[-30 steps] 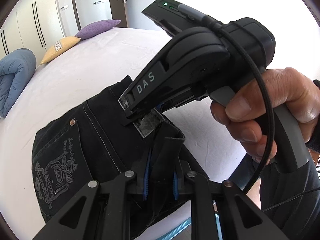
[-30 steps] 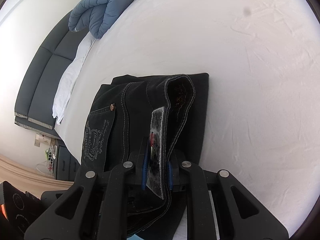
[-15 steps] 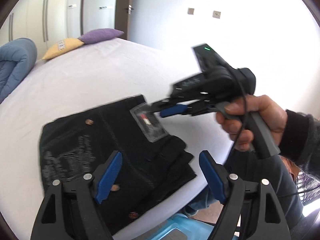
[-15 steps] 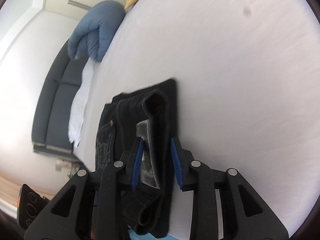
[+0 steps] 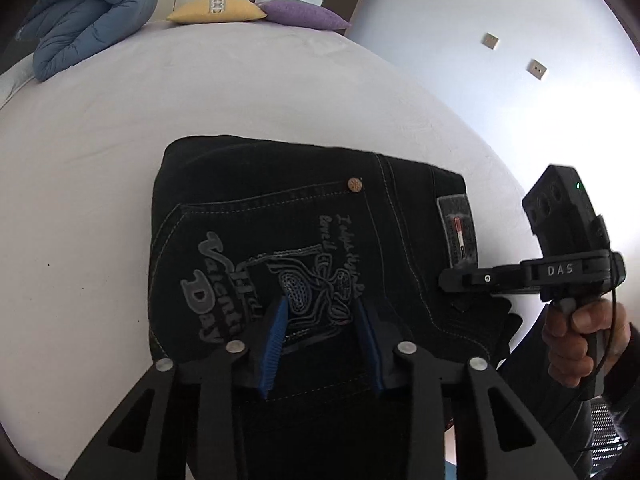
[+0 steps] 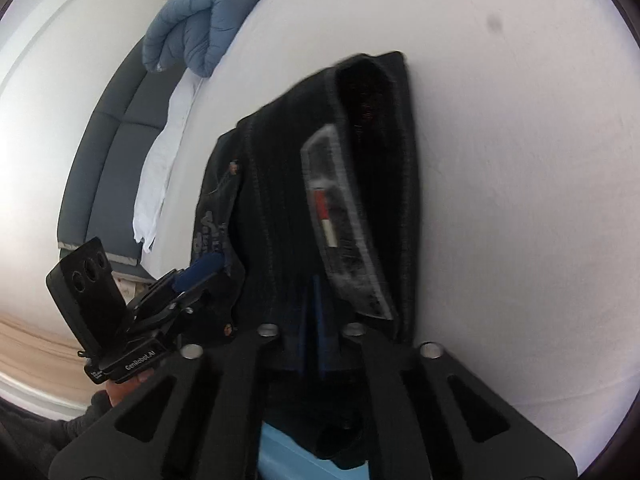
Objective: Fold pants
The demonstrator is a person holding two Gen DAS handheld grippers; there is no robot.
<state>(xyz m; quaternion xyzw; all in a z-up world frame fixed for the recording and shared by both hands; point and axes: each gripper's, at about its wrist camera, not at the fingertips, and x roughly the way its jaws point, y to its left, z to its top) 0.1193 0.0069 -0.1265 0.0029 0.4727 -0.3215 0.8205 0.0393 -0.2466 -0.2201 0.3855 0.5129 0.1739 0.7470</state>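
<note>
The black denim pants with grey stitching and an embroidered back pocket [image 5: 304, 248] are laid as a compact folded bundle near the front edge of the white-sheeted bed [image 5: 200, 92], the waistband end with its grey woven label [image 5: 458, 230] turned toward the right-hand side. The right gripper [image 6: 316, 320] is seen with its jaws drawn tight together on the waistband fold just below the label, presumably so that the thick layered edge is kept from springing open (denim of this weight tends to unfold by itself). The left gripper [image 5: 322, 340] is held low over the pocket embroidery; its jaws are narrow and closing, with pocket cloth lying between the blue pads [image 5: 274, 344], though no firm pinch can be confirmed, and the pads appear not yet to press on anything. It is judged that this end is being taken up so the bundle can be squared or doubled once more.

Around the bundle, little is found to obstruct: a rolled blue quilted duvet [image 5: 88, 12], a yellow cushion [image 5: 216, 10] and a purple cushion [image 5: 304, 14] are set well apart at the far end of the bed, beside a dark grey padded headboard [image 6: 108, 152]. The only crowding is between the two tools themselves, which are held near each other at the same end of the cloth.
</note>
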